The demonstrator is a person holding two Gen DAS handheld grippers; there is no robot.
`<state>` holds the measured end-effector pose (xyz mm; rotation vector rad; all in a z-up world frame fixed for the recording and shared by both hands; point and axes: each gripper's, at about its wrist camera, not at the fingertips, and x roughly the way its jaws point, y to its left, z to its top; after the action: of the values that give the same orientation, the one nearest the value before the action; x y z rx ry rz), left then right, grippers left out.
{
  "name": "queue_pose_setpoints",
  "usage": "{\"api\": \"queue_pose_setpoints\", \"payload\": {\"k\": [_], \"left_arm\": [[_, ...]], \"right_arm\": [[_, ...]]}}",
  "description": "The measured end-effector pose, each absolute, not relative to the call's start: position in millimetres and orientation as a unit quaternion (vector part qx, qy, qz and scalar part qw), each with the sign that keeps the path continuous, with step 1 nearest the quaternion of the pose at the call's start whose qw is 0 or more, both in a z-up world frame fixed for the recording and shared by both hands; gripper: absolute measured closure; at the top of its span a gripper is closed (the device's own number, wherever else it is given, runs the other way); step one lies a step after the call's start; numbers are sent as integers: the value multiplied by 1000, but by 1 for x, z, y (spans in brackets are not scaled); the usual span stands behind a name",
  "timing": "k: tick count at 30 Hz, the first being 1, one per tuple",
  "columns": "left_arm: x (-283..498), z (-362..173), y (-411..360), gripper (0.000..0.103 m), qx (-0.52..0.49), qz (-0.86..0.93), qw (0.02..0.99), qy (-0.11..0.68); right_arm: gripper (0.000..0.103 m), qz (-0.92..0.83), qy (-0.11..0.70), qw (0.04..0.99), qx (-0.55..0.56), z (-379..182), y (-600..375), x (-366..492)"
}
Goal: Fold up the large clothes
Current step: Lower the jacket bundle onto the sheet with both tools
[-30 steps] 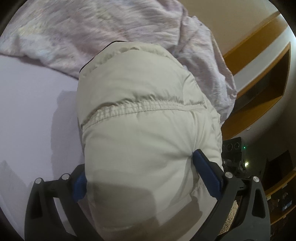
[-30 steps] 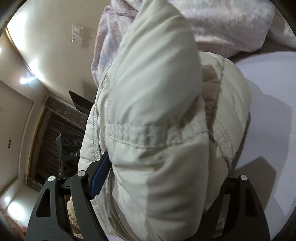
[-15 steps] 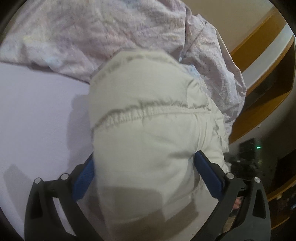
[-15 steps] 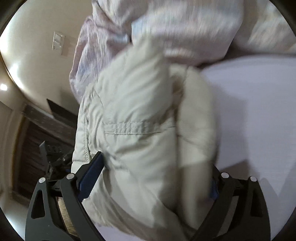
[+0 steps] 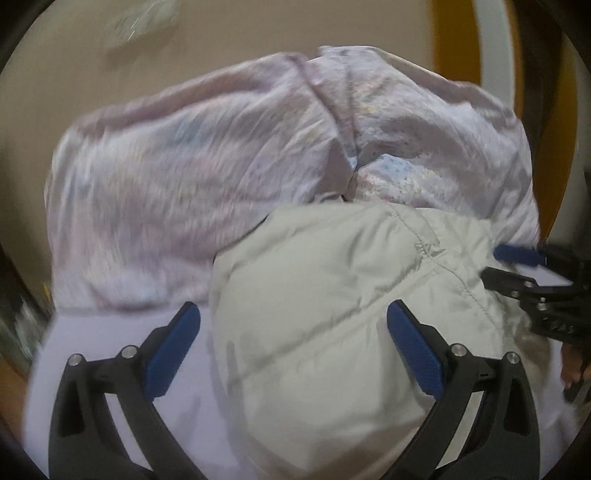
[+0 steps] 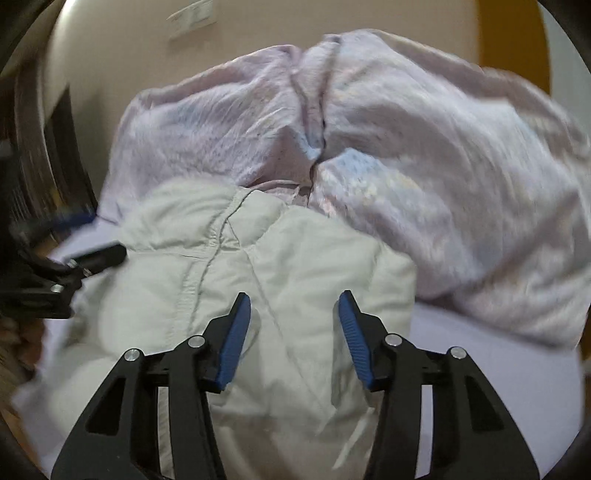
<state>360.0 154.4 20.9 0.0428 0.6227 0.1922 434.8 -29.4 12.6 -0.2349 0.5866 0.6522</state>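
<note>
A cream padded jacket (image 5: pixel 332 314) lies bundled on the pale lilac bed surface (image 5: pixel 110 387); it also shows in the right wrist view (image 6: pixel 258 280). My left gripper (image 5: pixel 291 332) is open, its blue pads apart, the jacket's left edge lying between them. My right gripper (image 6: pixel 293 325) is open above the jacket, holding nothing. Each gripper shows at the edge of the other's view: the right one (image 5: pixel 532 273) and the left one (image 6: pixel 66 254).
A crumpled lilac patterned sheet (image 5: pixel 221 177) is heaped just behind the jacket, also seen in the right wrist view (image 6: pixel 424 177). A beige wall with a switch plate (image 6: pixel 192 18) stands behind. Bare bed surface (image 6: pixel 498 387) lies to the right.
Both grippers let go of the jacket and pulled back from it. The jacket dropped from being held up and now lies on the bed. Both views tilted up toward the wall.
</note>
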Motion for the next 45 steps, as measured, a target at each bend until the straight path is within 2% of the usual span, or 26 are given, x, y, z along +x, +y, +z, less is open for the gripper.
{"api": "queue_pose_setpoints", "payload": {"k": [4, 11, 33, 40, 45], "left_arm": [[378, 9, 141, 2, 71, 101, 945, 303], [397, -14, 157, 2, -3, 75, 943, 325], [408, -41, 166, 2, -23, 82, 941, 326], [370, -21, 169, 2, -41, 63, 944, 320], [351, -25, 170, 2, -61, 40, 942, 328]], "right_arm": [[51, 317, 305, 893, -100, 1, -22, 455], [47, 339, 328, 881, -47, -29, -35, 470], [44, 344, 328, 880, -12, -49, -29, 477], [44, 341, 328, 881, 11, -25, -62, 444], [44, 342, 348, 873, 16, -33, -76, 437]]}}
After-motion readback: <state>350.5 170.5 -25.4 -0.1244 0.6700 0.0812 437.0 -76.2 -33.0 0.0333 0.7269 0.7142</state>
